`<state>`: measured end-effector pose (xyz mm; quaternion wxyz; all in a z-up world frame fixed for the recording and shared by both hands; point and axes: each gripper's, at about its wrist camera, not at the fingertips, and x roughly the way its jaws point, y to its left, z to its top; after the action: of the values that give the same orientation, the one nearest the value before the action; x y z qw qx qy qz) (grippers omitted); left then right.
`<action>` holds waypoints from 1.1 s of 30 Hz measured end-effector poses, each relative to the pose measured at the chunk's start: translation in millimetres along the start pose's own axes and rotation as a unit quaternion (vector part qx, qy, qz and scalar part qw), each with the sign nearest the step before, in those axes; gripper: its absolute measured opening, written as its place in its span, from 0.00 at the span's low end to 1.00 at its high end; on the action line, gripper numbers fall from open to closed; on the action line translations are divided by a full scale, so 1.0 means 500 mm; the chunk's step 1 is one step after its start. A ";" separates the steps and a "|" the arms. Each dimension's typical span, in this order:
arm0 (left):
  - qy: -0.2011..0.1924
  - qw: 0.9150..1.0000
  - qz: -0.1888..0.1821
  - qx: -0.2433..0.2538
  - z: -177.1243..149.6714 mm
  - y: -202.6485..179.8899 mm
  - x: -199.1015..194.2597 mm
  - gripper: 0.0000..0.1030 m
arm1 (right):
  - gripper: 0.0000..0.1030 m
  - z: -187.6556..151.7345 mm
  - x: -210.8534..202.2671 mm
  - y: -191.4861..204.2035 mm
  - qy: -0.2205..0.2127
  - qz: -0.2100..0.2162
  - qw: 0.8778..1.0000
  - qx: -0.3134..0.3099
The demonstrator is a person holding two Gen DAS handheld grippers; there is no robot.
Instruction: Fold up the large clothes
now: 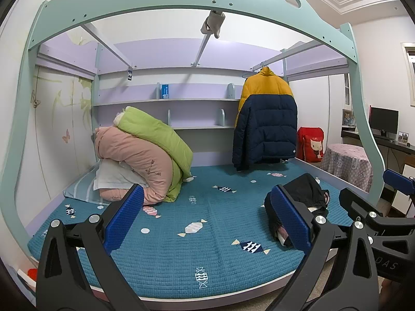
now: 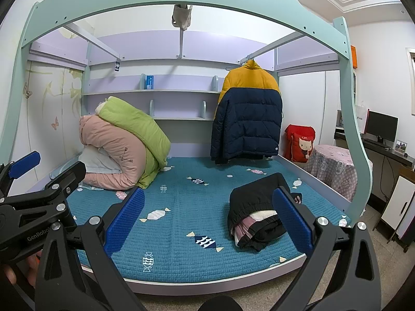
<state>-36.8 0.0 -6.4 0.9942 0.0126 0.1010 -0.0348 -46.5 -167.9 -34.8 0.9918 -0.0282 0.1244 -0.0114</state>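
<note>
While both grippers hovered short of the bed (image 1: pixel 166 267), nothing was yet grasped: left gripper (image 1: pixel 207 223) and right gripper (image 2: pixel 208 220), jaws wide, empty. One puffer jacket (image 2: pixel 246 114) hung on the right rail; one folded dark bundle (image 2: pixel 256 215) lay front-right. Two quilts. Next, likely: reach and unhook the jacket.

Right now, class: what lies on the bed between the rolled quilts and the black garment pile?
Only bare teal mattress cover with candy prints lies between the quilts and the black garment pile. Both wrist views show this.
</note>
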 end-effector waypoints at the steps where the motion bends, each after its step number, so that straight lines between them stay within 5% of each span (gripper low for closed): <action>1: 0.001 1.000 0.000 0.000 0.000 0.000 -0.001 0.95 | 0.93 0.000 -0.001 0.000 0.000 0.000 1.000 0.000; 33: 0.002 1.000 -0.002 0.000 -0.002 -0.012 0.003 0.95 | 0.93 0.003 -0.006 0.000 0.002 -0.002 1.000 0.002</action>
<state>-35.9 -5.8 -7.6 0.9940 0.0126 0.1026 -0.0365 -49.0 -167.7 -32.6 0.9915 -0.0266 0.1264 -0.0136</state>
